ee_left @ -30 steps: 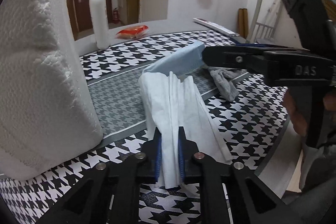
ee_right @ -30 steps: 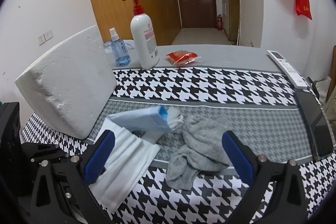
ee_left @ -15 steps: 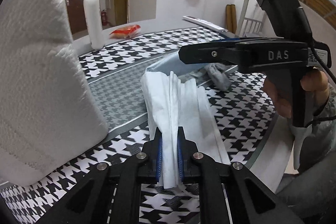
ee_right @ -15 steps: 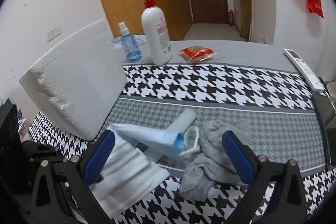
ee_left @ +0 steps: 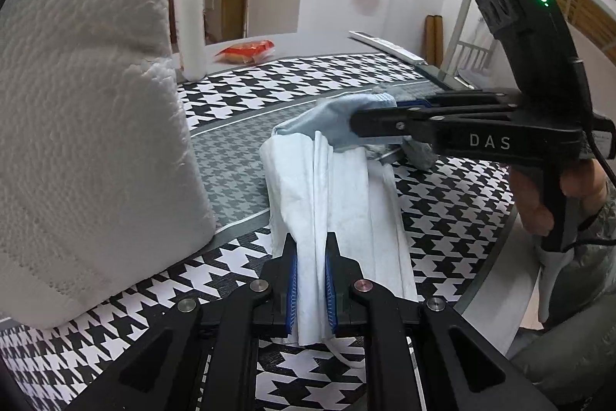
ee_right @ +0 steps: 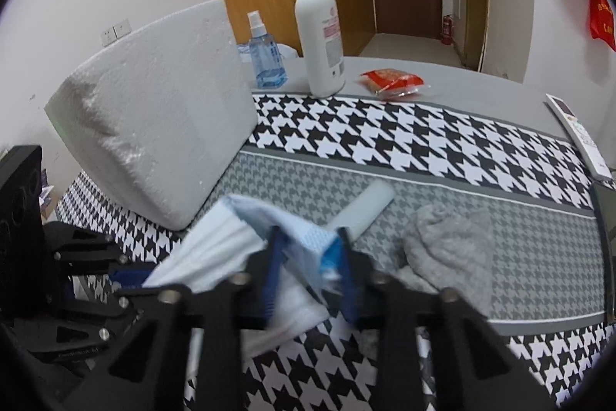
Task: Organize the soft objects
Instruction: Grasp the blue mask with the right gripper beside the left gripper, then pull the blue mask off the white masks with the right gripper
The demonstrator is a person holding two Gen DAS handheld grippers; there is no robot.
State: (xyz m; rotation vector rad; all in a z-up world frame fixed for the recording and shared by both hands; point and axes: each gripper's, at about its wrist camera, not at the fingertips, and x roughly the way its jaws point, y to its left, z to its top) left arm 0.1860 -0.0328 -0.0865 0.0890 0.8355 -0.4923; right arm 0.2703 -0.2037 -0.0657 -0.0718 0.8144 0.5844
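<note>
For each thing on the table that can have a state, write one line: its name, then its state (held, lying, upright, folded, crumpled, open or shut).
left gripper: shut on the near end of the face mask.
right gripper: jaws have just been closing, now shut on the mask's far end.
face mask: pleated, partly folded over, held at both ends.
grey cloth: crumpled, lying loose.
pump bottle: upright.
spray bottle: upright.
paper towel pack: standing, tilted.

Black-and-white houndstooth cloth (ee_right: 442, 141) with a grey band, pale blue mask (ee_right: 238, 237), grey rag (ee_right: 450, 249), red-capped white bottle (ee_right: 319, 37).
</note>
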